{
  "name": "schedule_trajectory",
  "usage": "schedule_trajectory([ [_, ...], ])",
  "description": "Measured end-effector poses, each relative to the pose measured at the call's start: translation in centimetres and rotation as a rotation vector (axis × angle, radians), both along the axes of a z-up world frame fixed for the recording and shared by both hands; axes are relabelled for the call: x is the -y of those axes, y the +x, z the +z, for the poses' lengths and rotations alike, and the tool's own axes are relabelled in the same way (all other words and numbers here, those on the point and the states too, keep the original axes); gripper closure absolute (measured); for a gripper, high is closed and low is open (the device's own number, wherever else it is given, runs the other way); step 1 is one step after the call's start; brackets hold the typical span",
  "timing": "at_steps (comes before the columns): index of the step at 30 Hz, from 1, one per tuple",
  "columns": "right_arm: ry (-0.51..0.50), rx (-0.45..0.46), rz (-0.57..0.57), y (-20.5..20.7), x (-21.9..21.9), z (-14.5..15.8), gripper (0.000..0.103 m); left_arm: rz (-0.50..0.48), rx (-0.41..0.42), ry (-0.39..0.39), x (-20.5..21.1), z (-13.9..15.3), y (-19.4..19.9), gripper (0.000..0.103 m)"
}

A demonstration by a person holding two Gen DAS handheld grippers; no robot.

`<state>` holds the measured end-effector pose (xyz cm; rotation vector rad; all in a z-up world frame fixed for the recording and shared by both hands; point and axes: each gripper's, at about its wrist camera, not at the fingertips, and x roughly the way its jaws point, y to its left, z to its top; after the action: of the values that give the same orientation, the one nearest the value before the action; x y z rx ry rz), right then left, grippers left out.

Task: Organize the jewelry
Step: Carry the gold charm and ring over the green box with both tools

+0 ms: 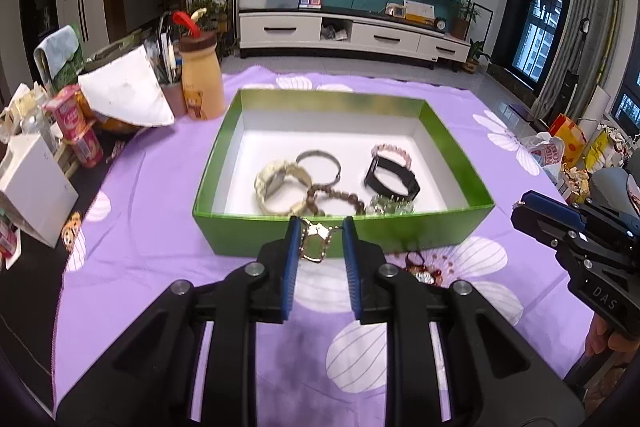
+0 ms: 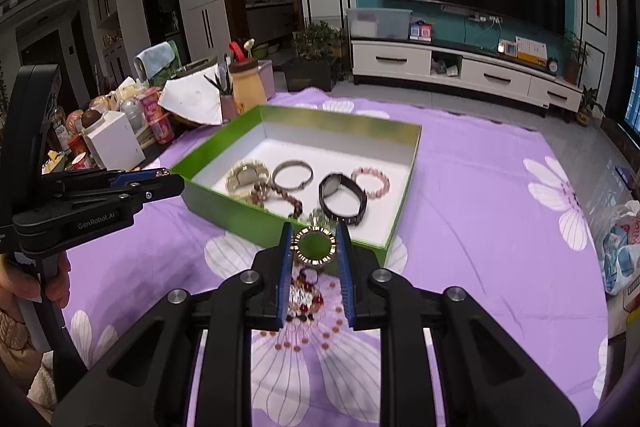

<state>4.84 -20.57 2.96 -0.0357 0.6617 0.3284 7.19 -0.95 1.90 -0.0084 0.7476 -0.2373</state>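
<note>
Purple flowered cloth (image 1: 168, 187) covers the tabletop; clutter of bottles, boxes & snack packs sits along its left edge. Green box (image 1: 460, 155) w/ white floor stands mid-cloth, open top, already holding several pieces: pale chunky watch (image 1: 276, 183) at the left, silver bangle (image 1: 320, 163) just behind it, brown bead bracelet (image 1: 340, 197) near the front wall, black watch (image 1: 394, 179) right of centre, pink bead bracelet (image 1: 394, 151) touching it at the back.

Left gripper (image 1: 320, 239) is pinching a gold-framed piece (image 1: 316, 245), squarish, looks like a watch or bracelet link, held above the box's near wall. Right gripper (image 2: 314, 247) is pinching a round gold ring-shaped piece (image 2: 314, 245) w/ small stones round its rim, over the box's near right corner. Both sets of jaws narrow, pads pressed on the metal from each side.

On the cloth in front of the box lies a red-&-brown bead strand (image 2: 306, 297), not yet boxed.

Handling, my guess: both held pieces are light, stiff metal, smooth & prob slippery, so grip across the rim's widest part. Bead strand is floppy, will dangle; pinch at a bunched section, not a single bead
</note>
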Motion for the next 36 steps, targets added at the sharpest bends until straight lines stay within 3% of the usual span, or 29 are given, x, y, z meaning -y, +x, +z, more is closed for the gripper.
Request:
schedule_trajectory([
  [13, 0.008, 0.047, 0.006, 1.9, -0.2, 1.9, 0.082, -0.008, 0.049, 0.009, 0.4, 2.1, 2.0, 0.082],
  [36, 0.022, 0.061, -0.001, 7.2, -1.0, 2.5, 0.082, -0.003, 0.070, 0.045, 0.9, 2.3, 7.9, 0.082],
])
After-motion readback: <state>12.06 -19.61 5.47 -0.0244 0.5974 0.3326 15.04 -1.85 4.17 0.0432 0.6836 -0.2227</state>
